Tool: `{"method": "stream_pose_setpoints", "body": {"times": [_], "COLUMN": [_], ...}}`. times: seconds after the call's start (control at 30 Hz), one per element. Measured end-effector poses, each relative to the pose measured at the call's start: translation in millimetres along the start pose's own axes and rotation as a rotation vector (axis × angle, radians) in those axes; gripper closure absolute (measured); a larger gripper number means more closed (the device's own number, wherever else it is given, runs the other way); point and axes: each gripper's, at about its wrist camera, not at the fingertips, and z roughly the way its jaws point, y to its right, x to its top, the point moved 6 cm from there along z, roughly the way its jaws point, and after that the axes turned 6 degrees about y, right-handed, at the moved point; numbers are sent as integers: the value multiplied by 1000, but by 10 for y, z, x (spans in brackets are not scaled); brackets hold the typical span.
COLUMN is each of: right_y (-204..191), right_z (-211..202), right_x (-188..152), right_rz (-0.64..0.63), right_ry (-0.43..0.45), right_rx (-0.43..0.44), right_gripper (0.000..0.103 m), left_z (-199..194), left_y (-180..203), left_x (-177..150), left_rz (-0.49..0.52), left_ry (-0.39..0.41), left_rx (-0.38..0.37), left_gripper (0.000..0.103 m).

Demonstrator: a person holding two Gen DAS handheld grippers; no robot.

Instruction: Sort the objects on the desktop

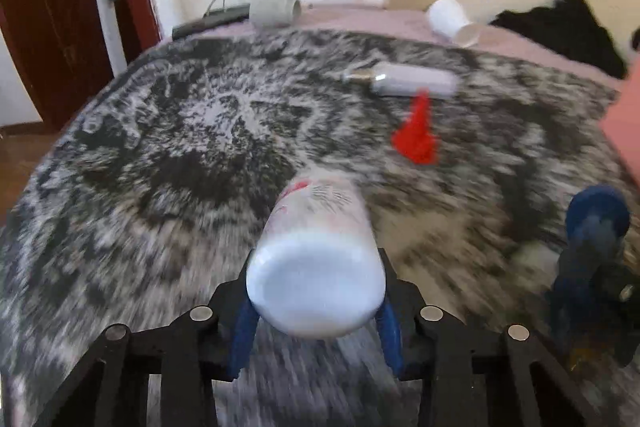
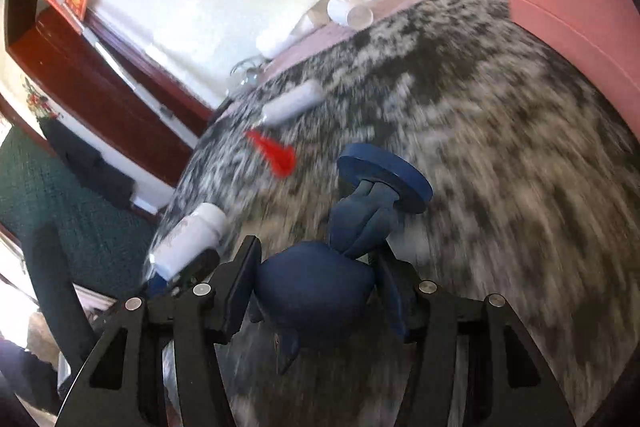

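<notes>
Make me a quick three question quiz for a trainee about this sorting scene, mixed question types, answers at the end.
1. True or false: the left gripper is clamped on a white bottle.
2. What does the right gripper hold? A) red piece B) dark blue figurine C) paper cup
3. Fill in: the red piece lies beside a silver ____ on the patterned cloth.

Key:
1. True
2. B, the dark blue figurine
3. tube
</notes>
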Motion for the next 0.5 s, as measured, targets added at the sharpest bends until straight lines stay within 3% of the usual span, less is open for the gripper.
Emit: {"method": "stream_pose_setpoints", "body": {"times": [0.23,0.5], "right_y": [-211,-348], "right_z": [-1061,-2239], "right_x": [-229,-186], "right_rz": [-73,-214], "right_ry": [69,297], "right_rx": [24,4], "right_gripper": [44,44], "left_z": [-936,-1584], "left_y": [338,1011], "left_x": [-42,-95], "left_rz": [20,27], "left_ry": [125,272], "left_rx": [-51,-182], "left_gripper": [61,61]}}
